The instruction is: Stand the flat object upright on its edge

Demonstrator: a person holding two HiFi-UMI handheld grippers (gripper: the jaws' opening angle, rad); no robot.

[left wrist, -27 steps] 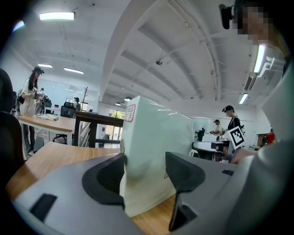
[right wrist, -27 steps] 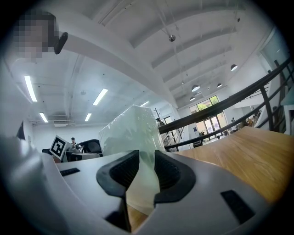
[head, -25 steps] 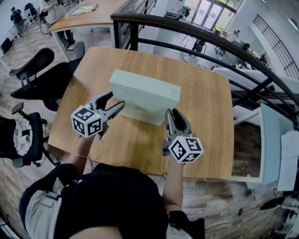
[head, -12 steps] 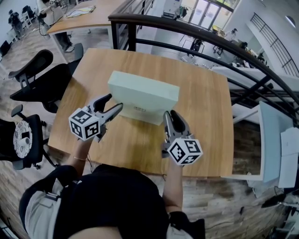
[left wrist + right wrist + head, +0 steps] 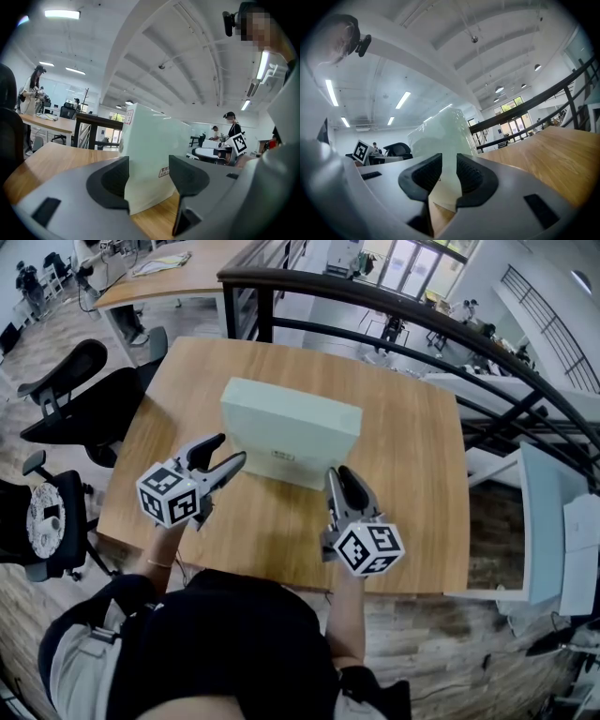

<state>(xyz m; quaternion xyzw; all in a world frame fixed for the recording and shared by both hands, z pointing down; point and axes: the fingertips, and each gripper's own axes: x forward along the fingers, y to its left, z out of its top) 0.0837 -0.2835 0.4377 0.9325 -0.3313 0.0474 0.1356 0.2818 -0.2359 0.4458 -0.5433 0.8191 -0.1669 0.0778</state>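
The box (image 5: pixel 291 432) is what I'm watching: a flat, pale mint-green carton with plain faces, standing upright on one long edge near the middle of the wooden worktop (image 5: pixel 403 456). In the head view its broad front face is turned toward me, with a small printed label (image 5: pixel 279 457) low down near the bottom edge. The narrow top face looks lighter than the front.

From the left gripper view the box (image 5: pixel 150 154) rises tall with one vertical corner toward the camera. The same label (image 5: pixel 164 172) shows low on one side and a red-edged sticker (image 5: pixel 129 116) high on the other.

The left claw (image 5: pixel 231 448) is spread wide at the box's lower left corner. Its pads stand clear of the cardboard on both sides (image 5: pixel 149 161).

The right claw (image 5: pixel 339 472) sits just short of the box's lower right end. It is narrowed to a slim gap and grips nothing (image 5: pixel 449 159). Through that gap the box (image 5: pixel 443 136) shows beyond it, pale and glossy.
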